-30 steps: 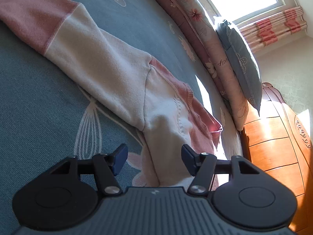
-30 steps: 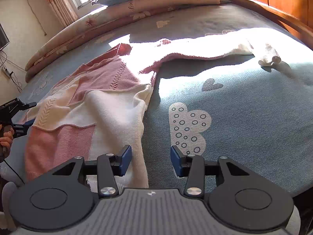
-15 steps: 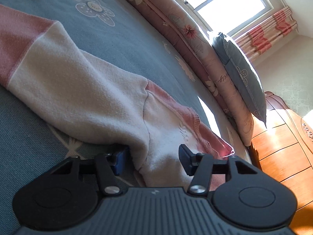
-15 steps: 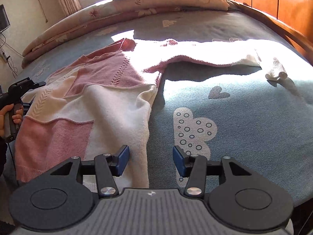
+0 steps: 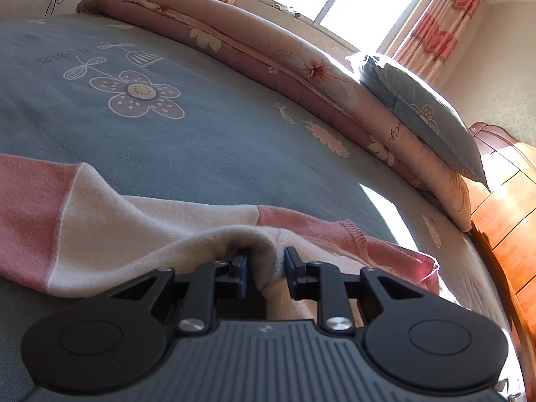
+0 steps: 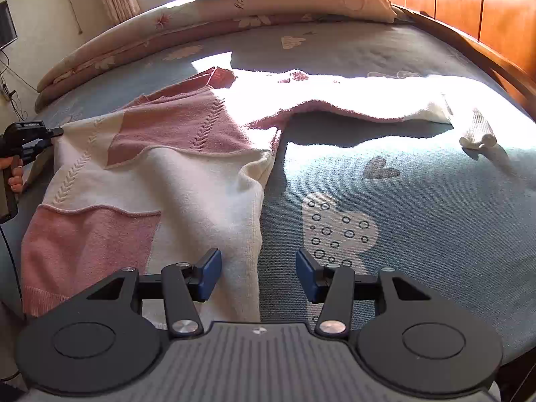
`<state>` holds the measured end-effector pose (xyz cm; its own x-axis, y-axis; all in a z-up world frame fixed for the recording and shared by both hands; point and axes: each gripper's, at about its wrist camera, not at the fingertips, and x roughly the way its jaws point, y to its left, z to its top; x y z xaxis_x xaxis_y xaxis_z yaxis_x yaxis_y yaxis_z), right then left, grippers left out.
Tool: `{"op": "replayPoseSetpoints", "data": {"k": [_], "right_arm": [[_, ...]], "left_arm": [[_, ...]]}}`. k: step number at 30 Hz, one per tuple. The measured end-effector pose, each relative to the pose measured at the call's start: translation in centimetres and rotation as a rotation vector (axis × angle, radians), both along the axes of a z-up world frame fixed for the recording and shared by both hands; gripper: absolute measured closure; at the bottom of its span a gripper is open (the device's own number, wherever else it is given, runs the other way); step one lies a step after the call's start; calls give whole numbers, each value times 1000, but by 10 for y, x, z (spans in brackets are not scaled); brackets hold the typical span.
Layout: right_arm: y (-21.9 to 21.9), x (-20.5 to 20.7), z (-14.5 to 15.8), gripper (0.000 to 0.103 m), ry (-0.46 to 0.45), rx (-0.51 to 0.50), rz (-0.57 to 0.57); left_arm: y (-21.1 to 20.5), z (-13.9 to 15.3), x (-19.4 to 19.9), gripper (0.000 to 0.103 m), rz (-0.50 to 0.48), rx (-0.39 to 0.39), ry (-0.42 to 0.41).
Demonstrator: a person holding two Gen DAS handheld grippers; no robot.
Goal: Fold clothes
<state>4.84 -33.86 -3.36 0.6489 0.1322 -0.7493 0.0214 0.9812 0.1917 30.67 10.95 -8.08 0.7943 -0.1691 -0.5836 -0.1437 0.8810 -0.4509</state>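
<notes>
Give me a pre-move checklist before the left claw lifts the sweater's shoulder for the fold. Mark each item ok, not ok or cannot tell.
1. Left claw has cloth between its fingers: ok, a fold of the pink and cream knitted sweater is bunched there.
2. Grip fully closed on it: cannot tell, a gap remains around the fold.
3. Right claw ready: not ok, open and holding nothing, above the sweater's side edge.
4. Sweater body flat: not ok, creased near the armpit.
5. Far sleeve laid out: ok, stretched across the grey-blue patterned bedspread.
6. Small white rolled cloth clear of the sweater: ok, apart from the cuff.
</notes>
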Motion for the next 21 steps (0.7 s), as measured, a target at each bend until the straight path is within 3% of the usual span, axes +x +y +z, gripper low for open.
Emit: {"op": "replayPoseSetpoints", "data": {"k": [4, 6, 10, 14, 17, 21], "right_arm": [[11, -3, 6, 49, -13, -36, 28], [17, -7, 12, 49, -35, -75, 47], [35, -12, 29, 49, -119, -139, 127], [82, -10, 37, 48, -171, -127, 334], [136, -7, 35, 46, -185, -103, 516], [215, -5, 22, 44, -193, -97, 736]], "left_arm": [[-12, -17, -2, 77, -33, 64, 68], [-15, -14, -13, 64, -48, 73, 72], [-15, 0, -45, 53, -65, 62, 88], [-24, 15, -77, 26, -68, 139, 133], [-34, 29, -106, 25, -99, 206, 128], [-34, 47, -142, 23, -112, 226, 89]]}}
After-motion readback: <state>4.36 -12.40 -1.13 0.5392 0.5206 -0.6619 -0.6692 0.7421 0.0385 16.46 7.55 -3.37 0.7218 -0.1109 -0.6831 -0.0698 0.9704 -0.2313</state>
